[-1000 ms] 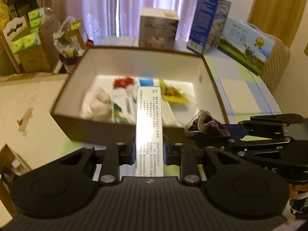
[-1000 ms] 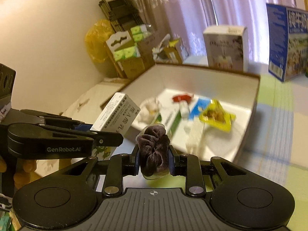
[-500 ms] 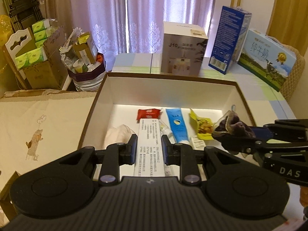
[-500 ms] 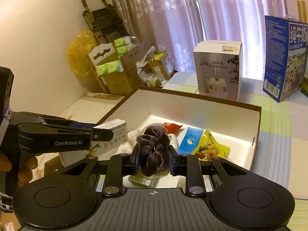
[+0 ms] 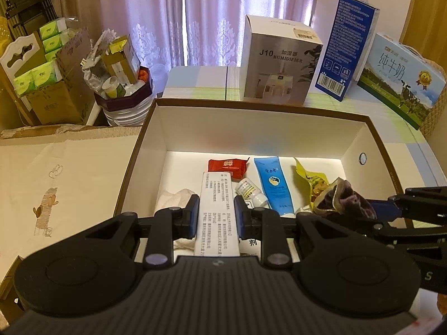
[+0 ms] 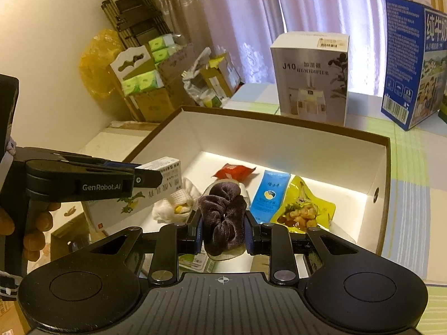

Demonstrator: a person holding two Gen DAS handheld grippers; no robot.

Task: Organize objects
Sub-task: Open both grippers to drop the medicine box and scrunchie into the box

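A white-lined open box with a brown rim [image 5: 259, 104] [image 6: 279, 120] stands on the table. My left gripper [image 5: 216, 217] is shut on a long white printed carton [image 5: 216, 195] [image 6: 164, 178], held over the box's near left part. My right gripper [image 6: 223, 229] is shut on a dark purple scrunchie [image 6: 222, 215] [image 5: 346, 202] in clear wrap, over the box's near right part. Inside lie a red packet [image 5: 227, 166], a blue tube [image 5: 275, 187], a yellow snack pouch [image 6: 303, 208], a small white bottle [image 5: 250, 191] and white cloth [image 6: 176, 206].
Behind the box stand a humidifier carton [image 5: 280, 61], a tall blue carton [image 5: 345, 50] and a milk case [image 5: 399, 76]. Cardboard boxes with green packs [image 5: 42, 78] and a full bin [image 5: 123, 95] stand at the left. A cream embroidered cloth [image 5: 61, 184] lies left of the box.
Both grippers have moved forward and up, from before the box's near wall to over its inside. The white carton and the scrunchie stay clamped.
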